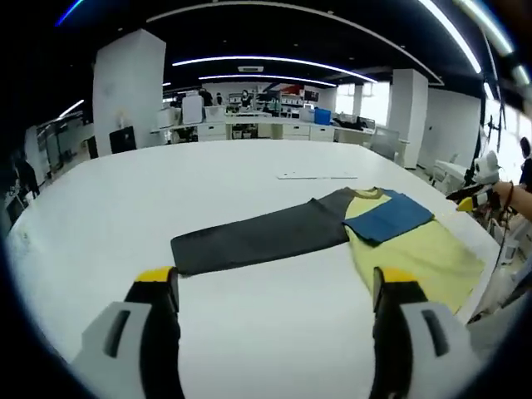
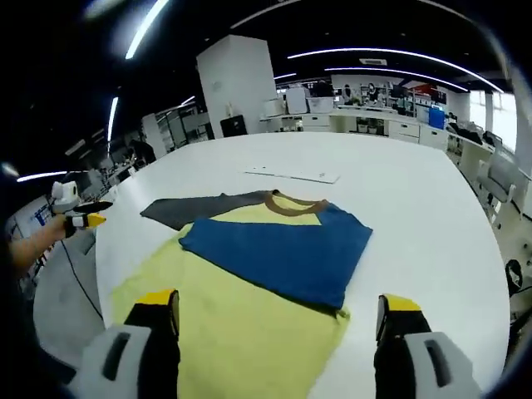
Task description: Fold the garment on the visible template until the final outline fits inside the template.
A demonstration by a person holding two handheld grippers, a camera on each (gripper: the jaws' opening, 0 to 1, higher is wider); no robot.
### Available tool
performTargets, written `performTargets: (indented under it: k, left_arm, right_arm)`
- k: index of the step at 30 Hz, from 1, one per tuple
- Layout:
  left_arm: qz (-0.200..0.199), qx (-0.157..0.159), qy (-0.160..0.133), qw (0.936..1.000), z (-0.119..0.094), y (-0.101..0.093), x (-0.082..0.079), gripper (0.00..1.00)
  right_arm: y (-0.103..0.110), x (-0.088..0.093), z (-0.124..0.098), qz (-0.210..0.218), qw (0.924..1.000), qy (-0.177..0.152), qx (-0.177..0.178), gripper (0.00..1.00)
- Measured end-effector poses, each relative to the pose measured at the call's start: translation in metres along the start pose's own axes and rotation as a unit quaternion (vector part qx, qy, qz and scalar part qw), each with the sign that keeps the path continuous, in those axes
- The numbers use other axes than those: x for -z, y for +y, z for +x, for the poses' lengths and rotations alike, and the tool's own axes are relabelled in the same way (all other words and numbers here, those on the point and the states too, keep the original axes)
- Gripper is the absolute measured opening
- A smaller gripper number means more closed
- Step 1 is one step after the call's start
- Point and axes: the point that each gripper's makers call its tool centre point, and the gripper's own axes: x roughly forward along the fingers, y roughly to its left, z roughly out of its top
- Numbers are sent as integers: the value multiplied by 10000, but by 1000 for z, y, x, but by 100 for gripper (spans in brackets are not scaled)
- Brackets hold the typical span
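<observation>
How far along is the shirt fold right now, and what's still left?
Done: the blue sleeve is folded across the yellow body of the shirt. In hand: nothing; the left gripper and right gripper hover open above the white table. Left: the grey sleeve lies stretched flat to the side, unfolded, and the body is at full length. I cannot make out a template outline.

White round desk (image 1: 249,183); flat white sheet (image 2: 293,174) lying on it; white pillar (image 1: 129,91); office desks beyond.
</observation>
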Motion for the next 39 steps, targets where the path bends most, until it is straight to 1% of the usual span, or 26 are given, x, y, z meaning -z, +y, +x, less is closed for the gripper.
performTargets:
  k: [2,3,4,6,8,10,14,16,18,22,23,24,25,27,28,31,34,36,39]
  left_arm:
    - [20,-170,50,9998,5,12,0,93]
    - [23,-195,51,9998,6,14,0,93]
    - [-6,-268,40,9996,8,20,-1,92]
    - [-65,-345,2,9994,13,27,-4,92]
    - [-54,-397,-40,9992,17,34,-7,90]
    - [-98,-466,-21,9989,20,40,-8,89]
    - [-258,-593,14,9979,27,50,-5,88]
    - [-391,-663,61,9970,30,55,-2,86]
    - [-521,-692,110,9962,33,59,1,84]
    - [-574,-792,147,9951,40,70,6,80]
    - [-685,-876,205,9936,42,74,10,80]
    - [-723,-887,191,9932,44,76,10,79]
    - [-738,-920,167,9929,46,79,11,78]
    - [-701,-997,217,9923,47,83,13,75]
    - [-635,-1144,287,9910,48,88,16,72]
    - [-628,-1153,299,9909,52,92,19,65]
    - [-688,-1219,364,9895,59,97,24,62]
    - [-655,-1243,418,9892,63,98,26,60]
    - [-621,-1356,489,9876,68,103,31,53]
  right_arm:
    - [6,-3,-6,-15,9999,-63,-102,100]
    - [9,-4,-8,-59,9998,-70,-165,100]
    - [12,-4,-10,-102,9997,-55,-200,100]
    - [17,-5,-15,-252,9993,-97,-243,100]
    - [22,-6,-21,-314,9989,-147,-314,100]
    - [29,-7,-26,-353,9984,-215,-384,100]
    - [37,-2,-31,-490,9977,-240,-391,100]
    - [39,3,-33,-525,9977,-188,-385,100]
    - [41,10,-34,-580,9975,-154,-364,100]
    - [41,19,-34,-498,9981,-229,-279,99]
    - [38,24,-34,-530,9983,-221,-140,98]
    - [37,26,-34,-600,9980,-204,-59,98]
    - [38,29,-34,-654,9976,-214,-16,98]
    - [41,36,-34,-641,9978,-175,-18,98]
    - [44,39,-34,-634,9979,-158,-41,98]
    - [47,43,-36,-623,9979,-168,-11,99]
    - [47,46,-36,-591,9981,-171,87,98]
    - [46,46,-36,-568,9980,-210,157,98]
    - [45,44,-36,-510,9982,-275,183,98]
